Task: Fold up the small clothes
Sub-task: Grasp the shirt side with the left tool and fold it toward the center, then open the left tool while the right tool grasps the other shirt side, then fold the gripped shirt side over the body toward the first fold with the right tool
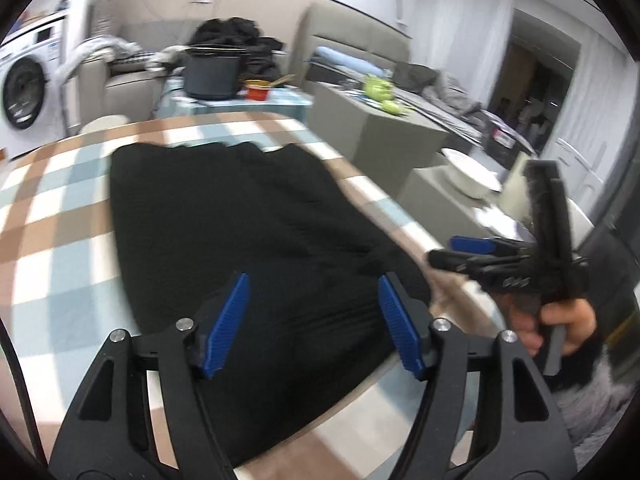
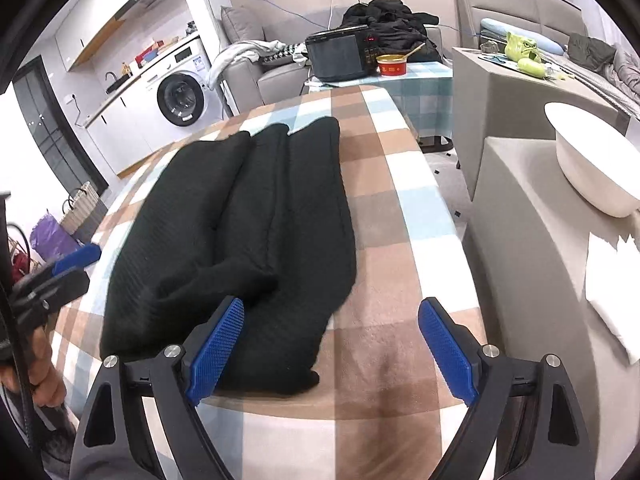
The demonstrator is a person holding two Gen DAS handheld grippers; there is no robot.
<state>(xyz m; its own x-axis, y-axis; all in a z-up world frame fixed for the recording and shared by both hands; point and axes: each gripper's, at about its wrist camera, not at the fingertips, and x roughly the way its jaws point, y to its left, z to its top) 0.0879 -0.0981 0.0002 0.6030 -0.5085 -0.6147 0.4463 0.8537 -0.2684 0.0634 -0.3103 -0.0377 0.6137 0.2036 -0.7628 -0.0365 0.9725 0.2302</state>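
A black knit garment lies folded lengthwise on the checked tablecloth. In the right wrist view the garment shows long folds, with a sleeve end bunched near its front. My left gripper hovers open over the garment's near end, with nothing between its blue pads. My right gripper is open above the garment's near right corner and the bare cloth. Each gripper appears in the other's view: the right gripper held by a hand, the left gripper at the left edge.
A black pot and a red bowl stand on a small table beyond the far end. A white basin sits on a grey block to the right. A washing machine and a sofa with dark clothes are behind.
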